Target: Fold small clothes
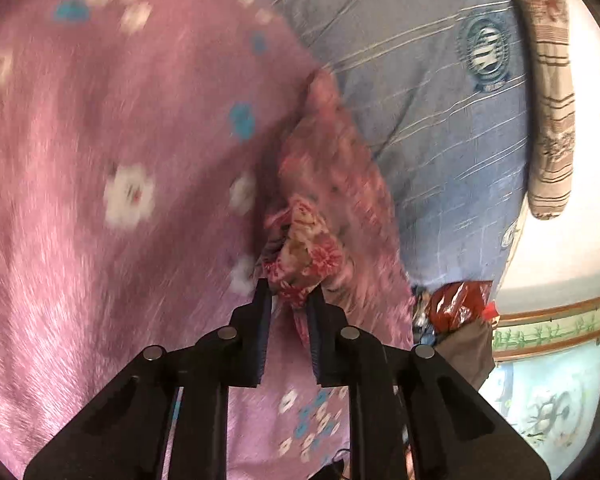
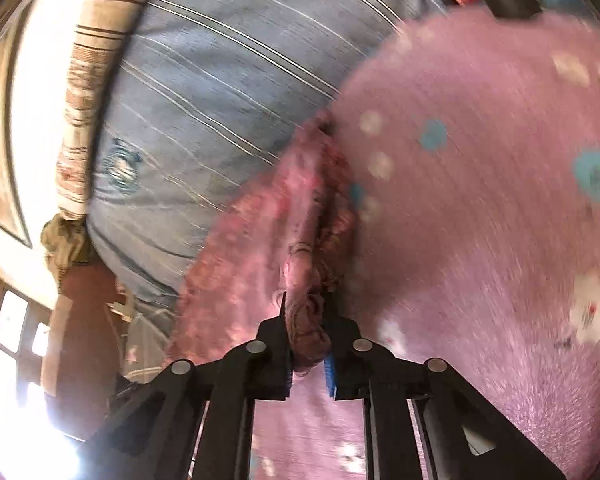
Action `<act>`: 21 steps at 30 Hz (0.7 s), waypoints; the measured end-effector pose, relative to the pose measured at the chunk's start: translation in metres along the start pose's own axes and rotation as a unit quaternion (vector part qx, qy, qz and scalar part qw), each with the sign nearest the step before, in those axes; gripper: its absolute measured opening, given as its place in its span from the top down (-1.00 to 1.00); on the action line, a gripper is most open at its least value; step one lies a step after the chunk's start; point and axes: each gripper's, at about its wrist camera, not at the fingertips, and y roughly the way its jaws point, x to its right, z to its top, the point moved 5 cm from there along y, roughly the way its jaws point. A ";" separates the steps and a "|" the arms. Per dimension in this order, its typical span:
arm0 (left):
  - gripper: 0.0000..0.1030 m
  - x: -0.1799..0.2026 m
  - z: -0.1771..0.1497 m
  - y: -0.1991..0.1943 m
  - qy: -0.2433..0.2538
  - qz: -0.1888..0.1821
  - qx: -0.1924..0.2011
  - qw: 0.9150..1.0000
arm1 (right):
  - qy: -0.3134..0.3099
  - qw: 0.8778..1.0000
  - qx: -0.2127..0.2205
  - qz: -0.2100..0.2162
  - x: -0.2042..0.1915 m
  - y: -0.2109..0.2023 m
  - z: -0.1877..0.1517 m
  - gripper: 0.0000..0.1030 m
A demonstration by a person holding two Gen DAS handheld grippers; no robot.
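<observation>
**Both claws clamped on one small flowered garment above a pink blanket**

Where the left claw [image 1: 290, 294] closes, its two black fingers pinch a bunched corner of a small garment [image 1: 306, 248] printed with red and pink flowers on a pale ground. The cloth bulges out just beyond the fingertips and a little of it hangs down between them. From that pinch the garment runs away from the camera as a long blurred band, rising to a narrow end near the middle of the left wrist view.

The right claw [image 2: 306, 312] is likewise clenched on cloth: a thick wad of the same pink flowered garment [image 2: 300, 240] is squeezed between its fingers, with a roll of fabric sagging below the grip. A blue pad [image 2: 329, 376] shows on the inner face of one finger. From here the garment also stretches forward as a gathered strip, so it is held at two places and drawn out between them, lifted clear of what lies under it.

Under and beside the garment spreads a fuzzy pink blanket [image 1: 100, 140] dotted with white and teal flowers. Past its edge lies a blue bedsheet [image 1: 420, 80] with thin pale stripes and a round emblem. A beige striped cloth [image 1: 552, 92] runs along the sheet's far border. Something red and shiny [image 1: 458, 304] sits near the blanket's corner in the left wrist view; much of both views is smeared by motion.
</observation>
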 end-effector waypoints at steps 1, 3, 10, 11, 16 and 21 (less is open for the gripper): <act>0.73 0.008 0.003 -0.006 0.014 0.003 0.014 1.000 | -0.012 1.000 0.012 0.008 -0.009 -0.007 0.006 0.82; 0.73 0.017 0.005 -0.012 0.036 0.019 0.027 0.999 | -0.034 0.999 0.030 0.014 -0.024 -0.018 0.016 0.83; 0.73 -0.027 -0.021 -0.006 0.012 0.061 -0.002 0.998 | -0.012 0.999 -0.013 -0.029 0.017 -0.006 -0.011 0.83; 0.73 -0.033 -0.022 -0.007 0.006 0.062 -0.002 0.998 | 0.000 0.999 -0.019 -0.039 0.028 -0.005 -0.017 0.82; 0.73 -0.037 -0.013 -0.044 -0.006 0.064 0.049 0.997 | -0.017 0.999 -0.015 -0.046 0.024 -0.012 -0.019 0.80; 0.58 -0.001 -0.020 -0.051 0.032 0.018 0.038 0.999 | -0.023 0.991 0.034 -0.129 0.015 -0.035 -0.007 0.67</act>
